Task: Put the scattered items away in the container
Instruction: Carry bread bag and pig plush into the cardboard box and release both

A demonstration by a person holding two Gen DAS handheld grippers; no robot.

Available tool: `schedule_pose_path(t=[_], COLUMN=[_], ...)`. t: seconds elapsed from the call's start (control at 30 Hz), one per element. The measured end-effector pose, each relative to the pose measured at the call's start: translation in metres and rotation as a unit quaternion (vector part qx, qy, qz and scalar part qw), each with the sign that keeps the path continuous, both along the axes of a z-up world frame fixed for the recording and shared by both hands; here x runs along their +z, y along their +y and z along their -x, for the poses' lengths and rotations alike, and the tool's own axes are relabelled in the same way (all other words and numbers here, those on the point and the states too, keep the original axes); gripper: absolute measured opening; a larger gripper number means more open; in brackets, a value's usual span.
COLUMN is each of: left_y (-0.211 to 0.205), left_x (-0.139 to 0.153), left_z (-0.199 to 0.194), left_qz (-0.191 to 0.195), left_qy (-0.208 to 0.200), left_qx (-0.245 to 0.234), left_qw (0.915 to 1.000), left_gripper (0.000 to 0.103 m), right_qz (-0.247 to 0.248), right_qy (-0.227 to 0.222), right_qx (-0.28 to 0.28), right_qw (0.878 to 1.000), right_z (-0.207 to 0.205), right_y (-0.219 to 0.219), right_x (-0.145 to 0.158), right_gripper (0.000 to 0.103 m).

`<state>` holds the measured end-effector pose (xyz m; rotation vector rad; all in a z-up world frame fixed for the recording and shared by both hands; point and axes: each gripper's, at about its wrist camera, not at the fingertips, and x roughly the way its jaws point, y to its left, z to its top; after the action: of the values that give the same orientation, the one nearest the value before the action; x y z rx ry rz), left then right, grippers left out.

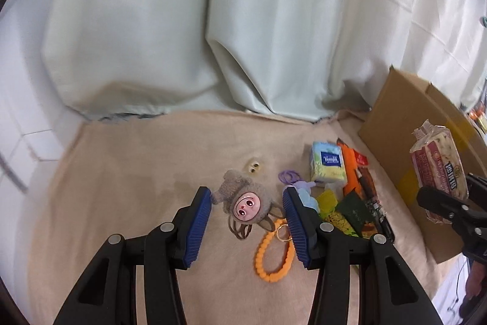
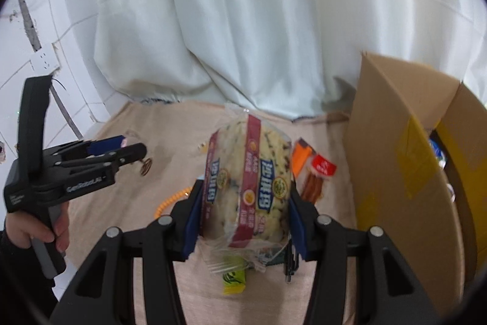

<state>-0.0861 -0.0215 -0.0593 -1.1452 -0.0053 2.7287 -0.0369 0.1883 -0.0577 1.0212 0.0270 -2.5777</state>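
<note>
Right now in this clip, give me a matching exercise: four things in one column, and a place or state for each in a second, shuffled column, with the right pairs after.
Things:
1. bread pack
2. plush doll
3. orange bead bracelet
4. cardboard box

Places or states:
A. lies on the beige cloth, between the open left tongs
B. stands open at the right
C. clamped in the right tongs, off the cloth
D. loop lying on the cloth near the doll

Pairs: 1-C, 2-A, 3-D, 4-B

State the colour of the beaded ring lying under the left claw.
Orange: the beaded silicone ring, clearest in the left wrist view.
</note>
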Motion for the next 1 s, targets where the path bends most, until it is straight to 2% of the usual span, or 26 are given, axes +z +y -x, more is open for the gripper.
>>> schedule_pose_path(t=[0.1, 0.43, 0.73, 0.87, 1.0], left_y=[-0.001, 0.007, 0.050, 0.083, 0.132], left_x=[0.011, 0.026, 0.097, 0.127, 0.150], left_z=[-0.017, -0.047, -0.028, -0.011, 0.007], left_qz=[0.023, 0.015, 0.017, 0.004, 0.012], left_qy=[0.011, 0.014, 0.071, 0.089, 0.103], left_qx=[0.026, 0.038, 0.001, -0.028, -0.065], left_qw=[0.9993, 0.9991, 0.9973, 0.9957, 0.9925], left_gripper=[0.050, 0.050, 0.050, 0.050, 0.050], right_qz=[0.005, 0.001, 0.000, -0.007, -0.020], right_qy=[0.002, 0.006, 0.071, 0.099, 0.114], right_qx=[0.008, 0.009, -0.022, -0.053, -0.089], right_qw=[1.000, 1.000, 0.997, 0.994, 0.989], right_z=[-0.004, -0.019, -0.022, -0.019, -0.017], right_y=[-0.003, -0.004, 0.025, 0.055, 0.090], right_x=[0.005, 0.006, 0.069, 0.101, 0.118], right_gripper=[0.054, 0.054, 0.054, 0.054, 0.054])
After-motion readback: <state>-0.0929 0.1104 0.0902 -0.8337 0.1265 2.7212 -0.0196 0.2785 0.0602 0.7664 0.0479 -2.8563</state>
